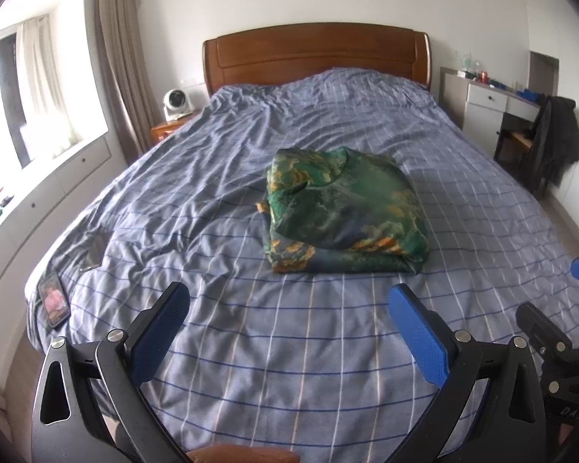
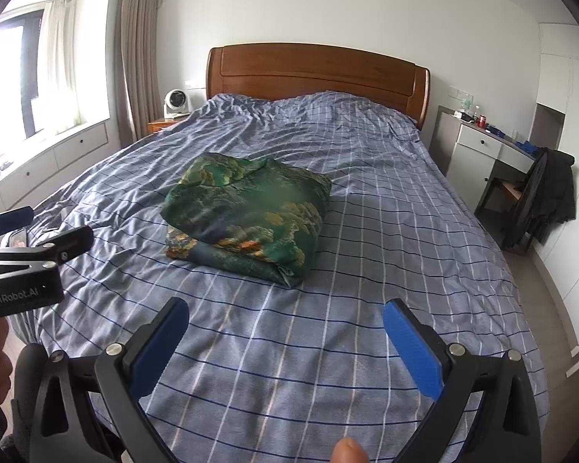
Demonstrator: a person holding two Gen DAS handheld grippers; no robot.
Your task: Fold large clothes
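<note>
Where folds overlap, garment (image 1: 343, 208) layers stay hidden.

Daylight pours in from the window (image 1: 27, 88) on the left, so bright that the glass and sheer curtain blow out to white. The room is evenly lit and soft, with only faint shadows in the wrinkles of the bed (image 1: 289, 328) cover. The green folded garment (image 1: 339, 212) looks slightly smeared, with a hazy patch on its top. Both views bulge strongly: walls and window ledge curve, and the corners fall to black.
</note>
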